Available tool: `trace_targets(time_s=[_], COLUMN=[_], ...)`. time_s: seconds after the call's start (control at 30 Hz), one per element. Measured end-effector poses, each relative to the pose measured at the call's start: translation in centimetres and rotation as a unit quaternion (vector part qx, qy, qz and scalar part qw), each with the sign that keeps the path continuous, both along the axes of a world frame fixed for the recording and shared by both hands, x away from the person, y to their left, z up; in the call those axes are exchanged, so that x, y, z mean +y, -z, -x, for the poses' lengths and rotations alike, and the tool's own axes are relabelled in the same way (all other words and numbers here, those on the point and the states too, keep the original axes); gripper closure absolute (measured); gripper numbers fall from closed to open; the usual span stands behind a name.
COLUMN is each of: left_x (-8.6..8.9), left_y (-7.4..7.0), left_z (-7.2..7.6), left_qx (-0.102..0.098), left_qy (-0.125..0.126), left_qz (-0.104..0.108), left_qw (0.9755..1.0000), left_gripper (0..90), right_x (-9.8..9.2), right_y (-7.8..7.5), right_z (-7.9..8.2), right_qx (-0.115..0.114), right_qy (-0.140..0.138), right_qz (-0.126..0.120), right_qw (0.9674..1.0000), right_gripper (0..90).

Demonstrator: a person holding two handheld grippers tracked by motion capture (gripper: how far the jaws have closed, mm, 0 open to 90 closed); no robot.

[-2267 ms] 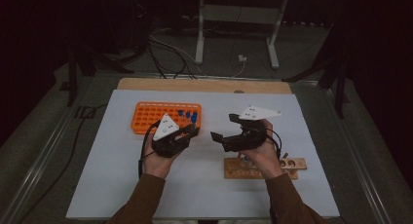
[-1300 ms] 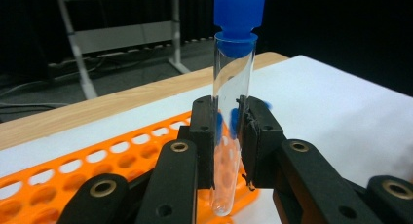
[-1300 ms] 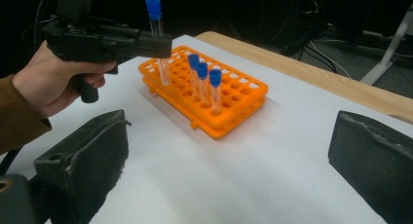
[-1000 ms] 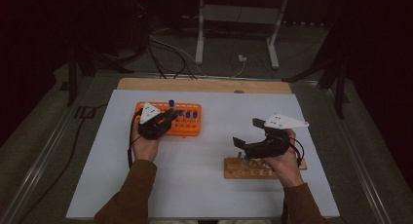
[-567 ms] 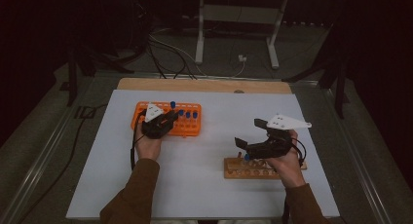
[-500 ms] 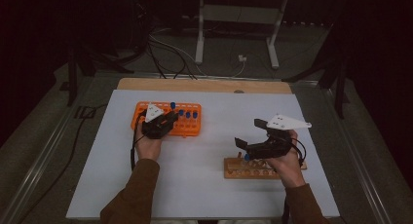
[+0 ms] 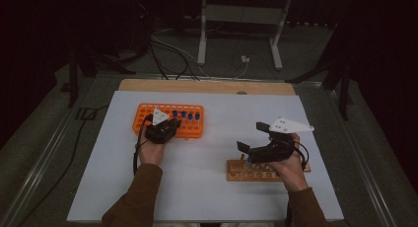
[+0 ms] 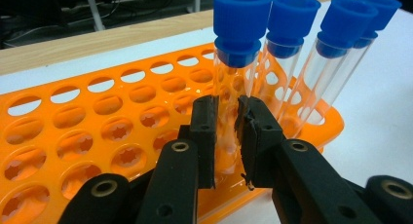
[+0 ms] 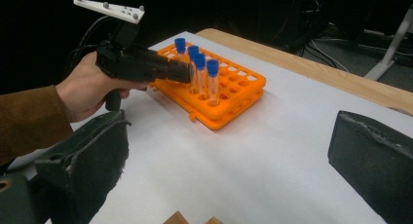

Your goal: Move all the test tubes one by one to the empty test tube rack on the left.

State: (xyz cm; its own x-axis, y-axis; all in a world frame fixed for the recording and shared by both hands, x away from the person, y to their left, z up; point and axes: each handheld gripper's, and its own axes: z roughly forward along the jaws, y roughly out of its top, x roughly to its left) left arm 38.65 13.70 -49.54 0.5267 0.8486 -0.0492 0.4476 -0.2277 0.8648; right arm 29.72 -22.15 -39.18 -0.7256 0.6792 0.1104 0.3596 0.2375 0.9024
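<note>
Orange rack on the table, with the left tool having moved from mid-table up to it; its jaws now pinch a blue-capped tube seated in the rack, readying a lift. Right tool, spread and empty, hovers over the wooden block beneath it.

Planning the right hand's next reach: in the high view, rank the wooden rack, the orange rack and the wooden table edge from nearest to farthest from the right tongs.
1. Wooden rack, just beneath the right tongs.
2. Orange rack, up-left.
3. Wooden table edge, along the far side.
</note>
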Motion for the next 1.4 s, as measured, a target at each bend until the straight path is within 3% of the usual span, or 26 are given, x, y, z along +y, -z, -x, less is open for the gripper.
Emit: trace_targets(time_s=[0.37,0.87,1.07,1.17,1.4], left_x=[-0.4,-0.4,-0.3,-0.2,0.6], left_y=[0.3,0.5,0.4,0.3,-0.4], left_z=[0.1,0.2,0.2,0.3,0.6], left_qx=[0.006,0.0,0.009,0.01,0.008], left_qy=[0.001,-0.004,-0.006,-0.018,-0.022], left_qz=[-0.028,-0.022,-0.013,-0.019,0.024], left_qw=[0.9996,0.9997,0.9999,0.9996,0.9995], left_gripper=[78.5,78.5,77.0,65.6,46.8], right_x=[-0.1,0.2,0.1,0.0,-0.3], right_y=[0.3,0.5,0.5,0.5,0.4], right_z=[0.1,0.1,0.1,0.1,0.1], right_qx=[0.003,0.003,0.003,0.002,0.001], right_qy=[-0.002,-0.007,-0.007,-0.006,-0.004], right_qz=[-0.004,-0.006,-0.007,-0.009,-0.012], right_qw=[1.0,1.0,0.9999,0.9999,0.9999], right_gripper=[1.6,1.6,1.6,1.7,1.6])
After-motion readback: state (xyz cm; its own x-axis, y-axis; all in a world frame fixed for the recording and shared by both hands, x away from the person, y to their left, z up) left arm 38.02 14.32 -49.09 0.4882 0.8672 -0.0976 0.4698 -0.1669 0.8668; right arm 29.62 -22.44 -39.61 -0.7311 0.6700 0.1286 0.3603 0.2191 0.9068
